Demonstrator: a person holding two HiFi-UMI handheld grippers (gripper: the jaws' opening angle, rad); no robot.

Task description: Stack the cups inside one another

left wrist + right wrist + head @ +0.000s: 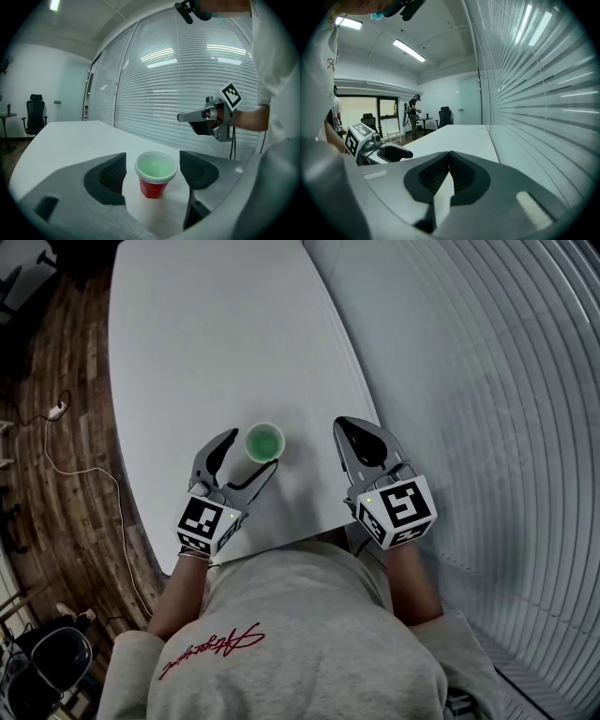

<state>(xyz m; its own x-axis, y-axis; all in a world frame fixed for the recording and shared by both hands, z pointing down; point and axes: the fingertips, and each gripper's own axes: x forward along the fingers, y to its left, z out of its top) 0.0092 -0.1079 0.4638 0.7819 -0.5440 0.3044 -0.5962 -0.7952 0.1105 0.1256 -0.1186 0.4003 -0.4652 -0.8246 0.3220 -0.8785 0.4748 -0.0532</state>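
A red cup (152, 187) stands upright on the white table (206, 343) with a pale green cup (156, 167) nested inside it. From above the stack (264, 442) shows as a green circle near the table's front edge. My left gripper (250, 452) (152, 172) is open, one jaw on each side of the stack, and its pads (111, 176) stand apart from the cup walls. My right gripper (345, 426) (450, 157) is shut with nothing in it, hovering to the right of the stack near the table's right edge. It also shows in the left gripper view, the right gripper (182, 117) pointing left.
Window blinds (487, 381) run along the table's right side. Wooden floor with a cable (84, 474) lies to the left. An office chair (35, 117) stands at the far end, and a person (414, 110) stands far off at a desk.
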